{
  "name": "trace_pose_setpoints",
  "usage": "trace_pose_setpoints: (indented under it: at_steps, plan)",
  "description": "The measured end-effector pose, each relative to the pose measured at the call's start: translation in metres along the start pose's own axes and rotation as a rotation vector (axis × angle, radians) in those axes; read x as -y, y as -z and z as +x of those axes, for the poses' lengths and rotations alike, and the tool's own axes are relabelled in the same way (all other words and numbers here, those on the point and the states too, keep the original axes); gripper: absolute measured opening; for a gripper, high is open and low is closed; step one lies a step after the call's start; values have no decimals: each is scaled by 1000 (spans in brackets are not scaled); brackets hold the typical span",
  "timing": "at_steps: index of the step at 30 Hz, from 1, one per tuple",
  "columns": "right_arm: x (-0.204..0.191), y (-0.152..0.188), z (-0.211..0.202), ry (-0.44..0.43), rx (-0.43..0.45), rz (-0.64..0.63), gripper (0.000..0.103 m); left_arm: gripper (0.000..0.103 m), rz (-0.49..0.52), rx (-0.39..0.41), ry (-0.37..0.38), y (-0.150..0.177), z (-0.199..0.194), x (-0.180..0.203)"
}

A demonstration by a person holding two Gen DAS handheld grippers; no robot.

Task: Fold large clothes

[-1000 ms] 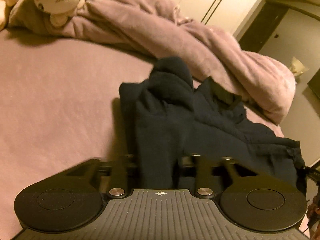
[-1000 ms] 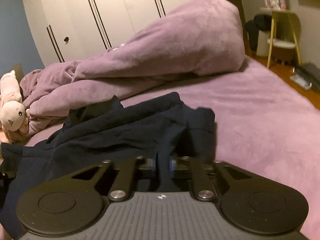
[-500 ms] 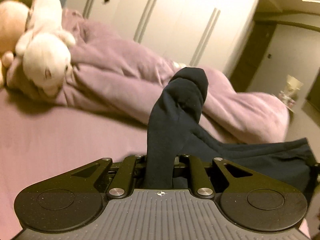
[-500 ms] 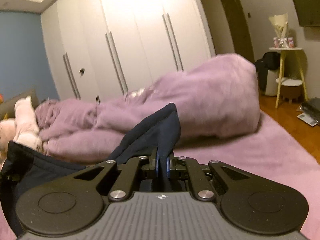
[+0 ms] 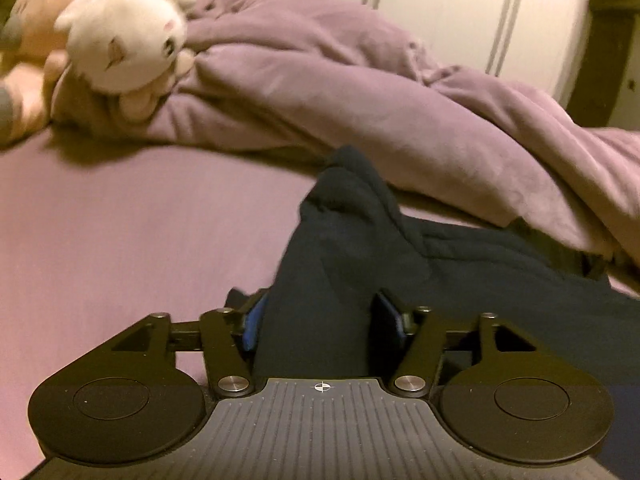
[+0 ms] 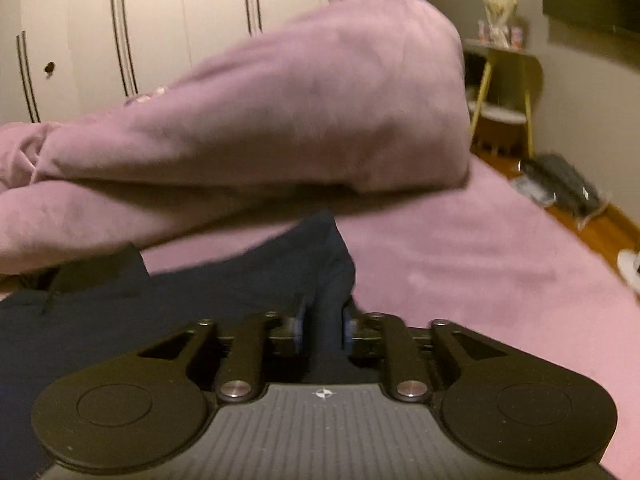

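Two views, one navy garment point(image 5: 460, 264) spread on a purple bed point(image 5: 132, 232). Left wrist view: left gripper point(image 5: 318, 322), jaws spread wide, fabric bunched loosely between them; any lift risks the cloth slipping free. Plush toy point(image 5: 120, 44) and duvet point(image 5: 360, 92) lie far; the garment's right edge is cut off. Right wrist view: right gripper point(image 6: 323, 328) pinches a narrow fold of garment point(image 6: 200, 300); motion blur obscures how firmly. Duvet point(image 6: 280, 112) hides the garment's far edge.
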State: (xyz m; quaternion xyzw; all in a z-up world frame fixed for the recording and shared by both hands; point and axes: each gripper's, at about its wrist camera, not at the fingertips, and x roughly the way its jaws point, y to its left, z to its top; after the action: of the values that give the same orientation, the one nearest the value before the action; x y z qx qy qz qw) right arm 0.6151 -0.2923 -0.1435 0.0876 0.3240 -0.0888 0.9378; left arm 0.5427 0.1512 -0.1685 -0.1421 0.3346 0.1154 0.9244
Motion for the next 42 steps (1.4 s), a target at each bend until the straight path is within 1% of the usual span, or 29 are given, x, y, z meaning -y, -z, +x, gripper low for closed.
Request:
trace_pose_setpoints:
  at_steps: [1,3,4,6,7,8,9,10,11,12,13,14,15,16,17,19,21,22,25,29,30,32,33,38,40,42]
  plan:
    - [4,2,-2,-12,12,15,25,64,-16,6,5,-3,-5,-4]
    - [6,-2,-13,1,49,18,25,61,9,39,-21,-6,-19,0]
    - [4,-4,-21,-4,86,27,25,62,36,65,-29,-6,-28,3]
    - [-4,-5,-45,-45,159,57,30,63,58,95,-13,-4,-47,12]
    - [-8,-4,-54,-82,174,70,36,66,61,97,7,-2,-53,17]
    - [-14,-2,-61,-148,182,84,40,68,66,93,21,0,-57,23]
    - [-25,2,-65,-231,174,86,42,73,78,91,32,2,-59,28]
    - [-36,6,-66,-297,158,77,44,77,100,92,44,5,-61,36]
    - [-50,12,-65,-361,129,55,44,79,129,93,47,8,-62,45]
    - [-67,20,-62,-421,90,27,44,84,160,99,41,11,-61,52]
    - [-80,27,-57,-453,56,2,44,88,196,105,25,13,-59,58]
    - [-95,35,-49,-456,27,-41,44,90,225,103,11,14,-52,62]
    - [-106,41,-44,-423,17,-92,44,91,250,98,2,14,-45,65]
    - [-114,48,-35,-371,14,-148,44,91,271,94,-24,14,-36,65]
    - [-117,51,-26,-330,9,-172,43,91,276,89,-45,14,-31,64]
    - [-107,51,-5,-276,-3,-158,42,91,266,69,-54,14,-20,60]
    - [-94,46,6,-222,14,-155,42,91,233,51,-58,11,-10,52]
    - [-87,41,12,-197,25,-164,42,93,216,42,-55,10,-5,48]
    - [-71,25,26,-135,36,-190,42,93,166,5,-47,7,8,38]
    - [-48,13,29,-86,57,-207,42,97,153,-1,-47,6,19,35]
    - [-39,12,31,-83,53,-198,43,98,147,-7,-42,5,22,34]
    - [-23,14,34,-105,46,-166,43,98,122,-14,-22,5,27,30]
    - [-15,13,38,-134,38,-131,43,99,109,-19,-12,5,29,28]
    - [6,18,51,-225,49,-15,44,102,45,-34,30,6,40,18]
    - [11,22,53,-249,65,17,44,103,22,-38,41,6,46,15]
    - [10,26,51,-255,80,28,44,103,21,-34,38,7,49,17]
